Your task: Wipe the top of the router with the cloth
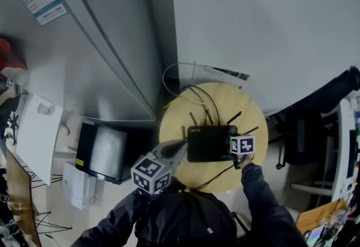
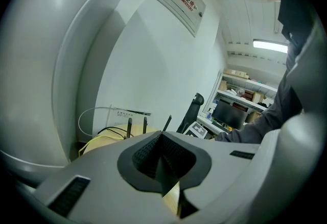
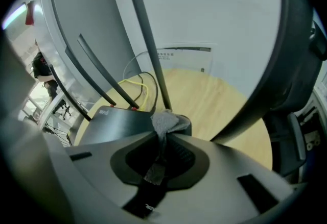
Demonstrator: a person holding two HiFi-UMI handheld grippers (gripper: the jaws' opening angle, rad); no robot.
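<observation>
A black router (image 1: 209,143) with several thin antennas (image 3: 148,44) lies in the middle of a round wooden table (image 1: 247,106). My right gripper (image 1: 238,148) is at the router's right end, shut on a small grey cloth (image 3: 166,122). The cloth bunches out past the jaw tips and rests on the router's corner (image 3: 117,121). My left gripper (image 1: 181,146) hovers at the router's left side, off the table's left edge. In the left gripper view its jaws (image 2: 159,135) are shut with nothing between them, and the antennas (image 2: 129,127) stand beyond.
Yellow and black cables (image 1: 194,94) trail off the table's back edge to the white wall (image 1: 253,15). A curved grey panel (image 1: 101,43) rises at left. A black box (image 1: 104,153) sits on the floor at left and an office chair (image 1: 304,139) at right.
</observation>
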